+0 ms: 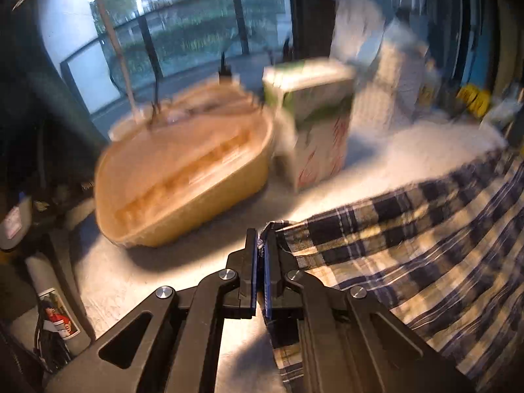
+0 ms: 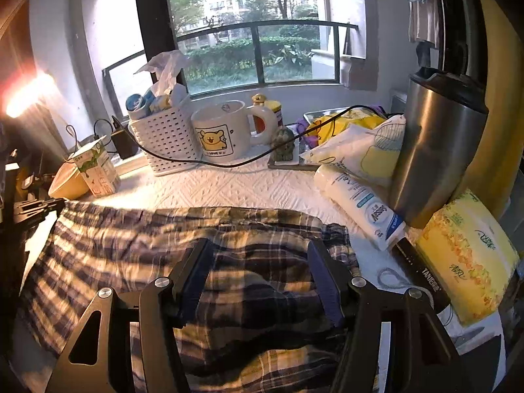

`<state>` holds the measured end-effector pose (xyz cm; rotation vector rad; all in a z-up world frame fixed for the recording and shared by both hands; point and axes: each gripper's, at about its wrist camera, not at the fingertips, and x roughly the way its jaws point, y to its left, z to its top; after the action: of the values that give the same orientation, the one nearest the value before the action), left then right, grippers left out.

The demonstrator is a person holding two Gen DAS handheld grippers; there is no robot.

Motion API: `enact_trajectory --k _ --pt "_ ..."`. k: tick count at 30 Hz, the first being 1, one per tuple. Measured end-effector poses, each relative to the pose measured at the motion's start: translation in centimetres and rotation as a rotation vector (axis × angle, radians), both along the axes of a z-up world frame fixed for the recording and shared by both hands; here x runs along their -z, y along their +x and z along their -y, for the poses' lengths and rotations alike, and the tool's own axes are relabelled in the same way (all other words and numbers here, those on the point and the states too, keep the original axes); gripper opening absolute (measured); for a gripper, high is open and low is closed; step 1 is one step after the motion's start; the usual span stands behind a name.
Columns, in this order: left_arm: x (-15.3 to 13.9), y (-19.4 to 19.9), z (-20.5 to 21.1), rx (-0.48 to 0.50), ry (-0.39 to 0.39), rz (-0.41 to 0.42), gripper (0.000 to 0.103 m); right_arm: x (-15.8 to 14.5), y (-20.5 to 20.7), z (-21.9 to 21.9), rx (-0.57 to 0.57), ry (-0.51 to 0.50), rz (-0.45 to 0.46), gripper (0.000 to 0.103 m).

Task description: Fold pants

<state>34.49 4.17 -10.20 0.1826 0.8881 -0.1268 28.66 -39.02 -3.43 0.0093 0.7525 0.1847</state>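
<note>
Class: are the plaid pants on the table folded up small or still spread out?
Spread out. The plaid pants lie across the white table cover, one corner pinched in the left gripper.

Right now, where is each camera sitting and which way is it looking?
Left wrist view: rides on the left gripper, looking forward and down past its shut fingers, which pinch a corner of the plaid pants, toward a tan basin and the window.
Right wrist view: rides on the right gripper, looking down over its open fingers hovering above the plaid pants, toward a bear mug and the window.
Both share the pants, the milk carton, the basin and the left gripper.
</note>
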Motion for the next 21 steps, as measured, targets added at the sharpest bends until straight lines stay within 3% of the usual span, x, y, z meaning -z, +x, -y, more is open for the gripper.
enact_trajectory --k 4,6,7,8,10,14,17,21 --pt "0.6 -0.4 -0.4 -0.011 -0.011 -0.024 0.007 1.0 0.2 -0.9 -0.007 -0.004 -0.040 0.062" --pt "0.0 -1.1 -0.8 -0.037 -0.017 -0.018 0.024 1.5 0.1 -1.4 -0.008 -0.025 -0.052 0.062" --pt "-0.5 -1.7 -1.2 -0.058 -0.016 -0.006 0.046 1.6 0.1 -1.7 -0.006 -0.031 -0.057 0.062" --pt "-1.2 -2.5 -1.4 -0.072 -0.030 0.014 0.056 1.6 0.0 -1.9 -0.008 -0.028 -0.058 0.062" --pt "-2.7 -4.4 -1.5 -0.061 -0.088 0.048 0.056 1.2 -0.3 -2.5 -0.021 -0.023 -0.044 0.062" --pt "-4.0 -8.8 1.0 0.064 -0.173 0.045 0.056 0.1 -1.0 -4.6 -0.080 -0.024 -0.004 0.062" --pt "-2.4 -11.1 3.2 0.139 -0.178 -0.031 0.056 1.0 -0.7 -6.6 -0.121 -0.034 -0.032 0.062" --pt "0.8 -12.3 3.4 0.083 -0.190 -0.135 0.056 4.7 0.2 -9.6 -0.172 -0.078 -0.175 0.062"
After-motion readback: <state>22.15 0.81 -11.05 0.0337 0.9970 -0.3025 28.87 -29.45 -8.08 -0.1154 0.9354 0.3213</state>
